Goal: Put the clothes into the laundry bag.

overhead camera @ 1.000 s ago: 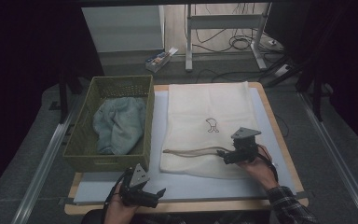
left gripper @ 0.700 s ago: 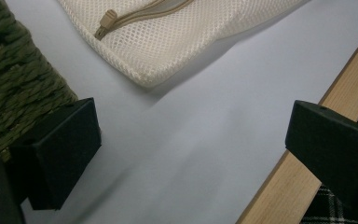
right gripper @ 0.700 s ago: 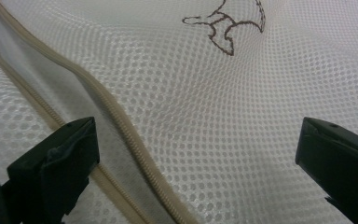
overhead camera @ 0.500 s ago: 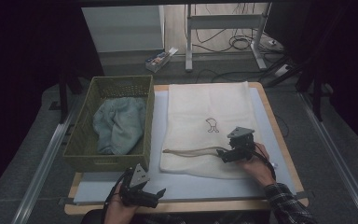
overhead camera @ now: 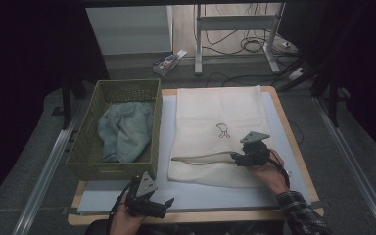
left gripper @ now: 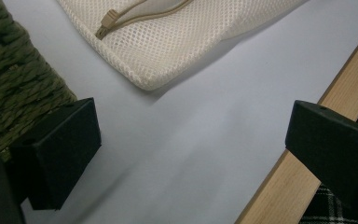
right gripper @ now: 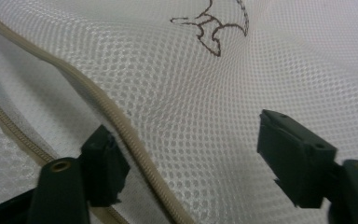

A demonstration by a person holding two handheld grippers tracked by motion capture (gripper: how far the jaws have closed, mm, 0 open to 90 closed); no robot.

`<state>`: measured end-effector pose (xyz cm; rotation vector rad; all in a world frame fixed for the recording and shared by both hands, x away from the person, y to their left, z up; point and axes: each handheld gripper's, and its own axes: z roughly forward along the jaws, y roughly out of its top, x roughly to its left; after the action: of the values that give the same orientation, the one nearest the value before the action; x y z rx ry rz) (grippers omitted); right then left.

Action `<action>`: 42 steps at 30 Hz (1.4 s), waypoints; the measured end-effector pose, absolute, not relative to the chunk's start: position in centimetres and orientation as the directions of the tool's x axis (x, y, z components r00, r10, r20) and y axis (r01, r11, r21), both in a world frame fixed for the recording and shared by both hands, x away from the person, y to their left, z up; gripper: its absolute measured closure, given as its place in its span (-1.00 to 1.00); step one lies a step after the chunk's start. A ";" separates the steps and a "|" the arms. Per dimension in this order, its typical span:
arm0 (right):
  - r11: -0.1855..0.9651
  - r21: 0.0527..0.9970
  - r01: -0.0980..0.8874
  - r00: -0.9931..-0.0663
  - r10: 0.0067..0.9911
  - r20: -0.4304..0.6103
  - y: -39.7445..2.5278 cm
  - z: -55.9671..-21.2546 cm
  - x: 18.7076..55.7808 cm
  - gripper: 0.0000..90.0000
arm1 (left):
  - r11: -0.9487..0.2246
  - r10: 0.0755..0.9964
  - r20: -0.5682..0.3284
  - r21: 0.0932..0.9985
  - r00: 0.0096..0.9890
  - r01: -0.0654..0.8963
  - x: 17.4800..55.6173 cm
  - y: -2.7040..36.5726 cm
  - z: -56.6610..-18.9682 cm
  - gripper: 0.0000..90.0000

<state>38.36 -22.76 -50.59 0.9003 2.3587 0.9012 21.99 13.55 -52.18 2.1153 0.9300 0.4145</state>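
A cream mesh bag (overhead camera: 215,112) with a small brown embroidered figure (overhead camera: 222,129) lies flat on the white table mat (overhead camera: 165,127). Its tan zipper (overhead camera: 200,158) runs along the near end and gapes slightly. My right gripper (overhead camera: 234,157) rests on the bag at the zipper's right end. In the right gripper view it (right gripper: 198,163) stands open, with the zipper tape (right gripper: 121,126) running between the jaws. My left gripper (overhead camera: 169,201) hovers open by the table's front edge. In the left gripper view it (left gripper: 193,144) is over bare mat, short of the bag's corner (left gripper: 168,51) and the zipper pull (left gripper: 106,24).
A green woven basket (overhead camera: 127,84) with a crumpled blue cloth (overhead camera: 125,129) in it stands left of the bag, close to my left gripper's jaw (left gripper: 9,84). The wooden table edge (left gripper: 298,172) runs along the front. Cables and a desk frame lie on the floor beyond.
My right gripper has edged slightly left and away along the zipper end. The left gripper has stayed put.
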 end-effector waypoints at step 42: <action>0.590 0.744 0.313 -0.731 0.650 -0.208 -23.2 -47.6 37.8 0.89 | -0.432 0.736 -0.009 0.764 0.677 0.480 22.0 13.5 -52.2 -0.93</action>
<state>37.81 -23.22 -47.59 0.7677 2.3572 0.9750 22.03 13.53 -52.20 2.1118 0.9323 0.4209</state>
